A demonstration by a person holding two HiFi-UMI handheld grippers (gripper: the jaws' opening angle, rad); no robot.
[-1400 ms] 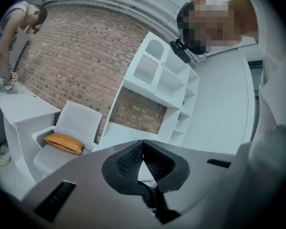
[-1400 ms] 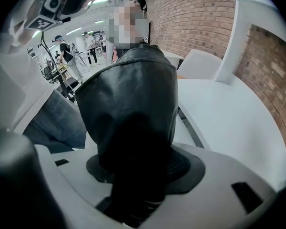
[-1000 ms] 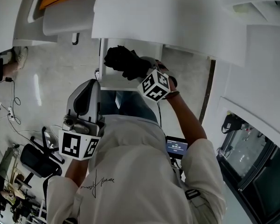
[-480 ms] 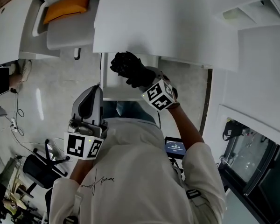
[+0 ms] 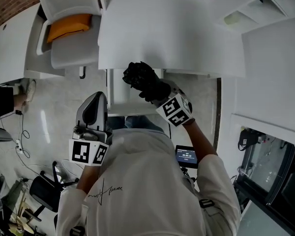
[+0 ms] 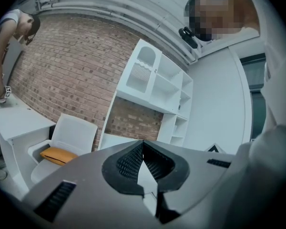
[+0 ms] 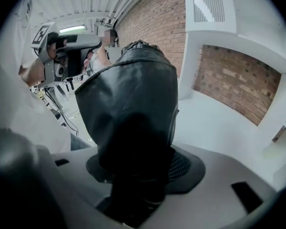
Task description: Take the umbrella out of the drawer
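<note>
right gripper point(image 5: 155, 89) has the umbrella point(image 5: 139, 76), jaws spread wide and clamped round its black folded body, just above centre of the head view. it hangs over the white drawer point(image 5: 119, 91), close by the desk point(image 5: 162, 28) edge. left gripper point(image 5: 94, 100) waits at lower left, jaws pressed together, nothing in them. our call: keep that squeeze firm, draw the umbrella out toward us, clear of the desk lip, and mind the loose fabric doesn't snag the drawer wall.
</note>
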